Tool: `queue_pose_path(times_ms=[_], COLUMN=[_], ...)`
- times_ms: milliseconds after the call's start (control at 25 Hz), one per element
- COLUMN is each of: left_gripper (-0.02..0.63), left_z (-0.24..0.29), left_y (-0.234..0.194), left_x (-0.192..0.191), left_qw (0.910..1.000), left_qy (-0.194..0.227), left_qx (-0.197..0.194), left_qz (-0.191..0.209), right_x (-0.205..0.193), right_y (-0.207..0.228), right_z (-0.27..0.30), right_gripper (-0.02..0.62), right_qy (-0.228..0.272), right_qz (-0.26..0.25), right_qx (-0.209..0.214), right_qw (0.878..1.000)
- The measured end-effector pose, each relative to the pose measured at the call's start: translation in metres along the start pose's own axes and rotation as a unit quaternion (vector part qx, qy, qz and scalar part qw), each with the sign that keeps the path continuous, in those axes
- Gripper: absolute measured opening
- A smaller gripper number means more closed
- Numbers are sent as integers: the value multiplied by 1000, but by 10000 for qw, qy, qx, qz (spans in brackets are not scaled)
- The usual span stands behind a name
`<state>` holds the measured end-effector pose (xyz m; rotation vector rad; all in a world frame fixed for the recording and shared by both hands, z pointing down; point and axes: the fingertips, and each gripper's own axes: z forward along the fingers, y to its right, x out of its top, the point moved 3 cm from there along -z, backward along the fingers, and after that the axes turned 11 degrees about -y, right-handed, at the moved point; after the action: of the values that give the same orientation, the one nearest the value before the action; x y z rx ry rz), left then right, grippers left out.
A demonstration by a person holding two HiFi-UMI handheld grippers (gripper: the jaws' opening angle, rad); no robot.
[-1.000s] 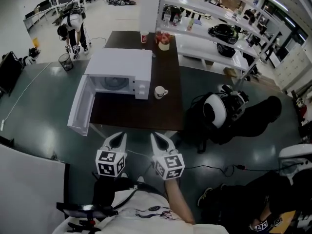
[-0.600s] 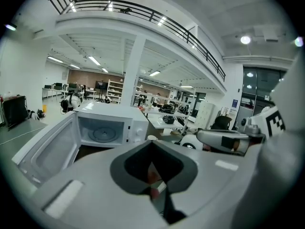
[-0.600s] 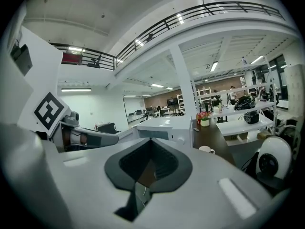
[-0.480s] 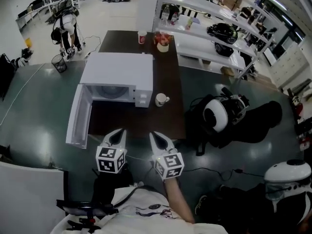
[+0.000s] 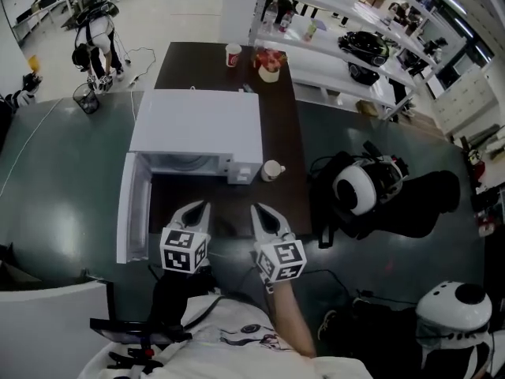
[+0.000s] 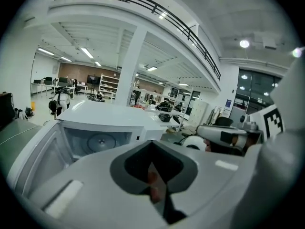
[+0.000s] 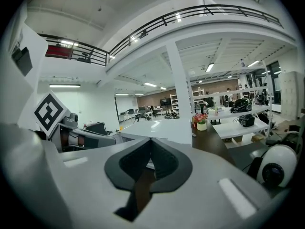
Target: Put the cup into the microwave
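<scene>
**Change since earlier frame:** both my grippers have come forward. They were over the floor short of the table; their tips now lie over the table's near edge. The microwave and the cup sit nearer to them, in their same spots on the table.

**Left gripper** (image 5: 199,209): my tool, jaws closed tip to tip, nothing between them. It points at the open microwave; its own view looks into the cavity.

**Right gripper** (image 5: 261,215): jaws closed, empty. It is beside the left one, apart from it, pointing up the table.

**Cup** (image 5: 272,170): white, with a handle. It stands upright on the table, long axis vertical, mouth up. The handle points to the right, away from the microwave. It is just beside the microwave's front right corner, ahead and a little right of my right gripper, clear of it.

**Microwave** (image 5: 197,125): white, on the table's left side. Its door (image 5: 132,208) is swung fully open to the left, overhanging the table edge. The turntable (image 6: 100,141) shows inside.

**Table** (image 5: 213,69): dark top, running away from me.

**Far end of table:** a paper cup (image 5: 233,54) and a flower pot (image 5: 269,67).
</scene>
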<state>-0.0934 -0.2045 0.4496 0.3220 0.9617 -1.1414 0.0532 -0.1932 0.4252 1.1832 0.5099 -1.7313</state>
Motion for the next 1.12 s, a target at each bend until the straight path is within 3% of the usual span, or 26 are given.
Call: queue_pose_path(times_ms=[240, 520, 880, 1120], left_gripper=[0, 0, 0, 0], left_z=[12, 51, 118, 145], left_y=[-27, -20, -10, -2], left_x=[-8, -37, -86, -111], left_qw=[9995, 9953, 9754, 9625], left_qy=[-302, -950, -2162, -2647], left_qx=[-124, -137, -95, -44], left_qz=[-21, -102, -414, -597], right_x=[-6, -36, -84, -105], right_y=[-10, 14, 105, 168], right_z=[21, 32, 60, 84], right_gripper=[2, 2, 2, 2], right_qy=[-311, -798, -1458, -1663], right_qz=[141, 455, 801, 983], right_qx=[-95, -134, -179, -319], right_qw=[9994, 9957, 9859, 9806])
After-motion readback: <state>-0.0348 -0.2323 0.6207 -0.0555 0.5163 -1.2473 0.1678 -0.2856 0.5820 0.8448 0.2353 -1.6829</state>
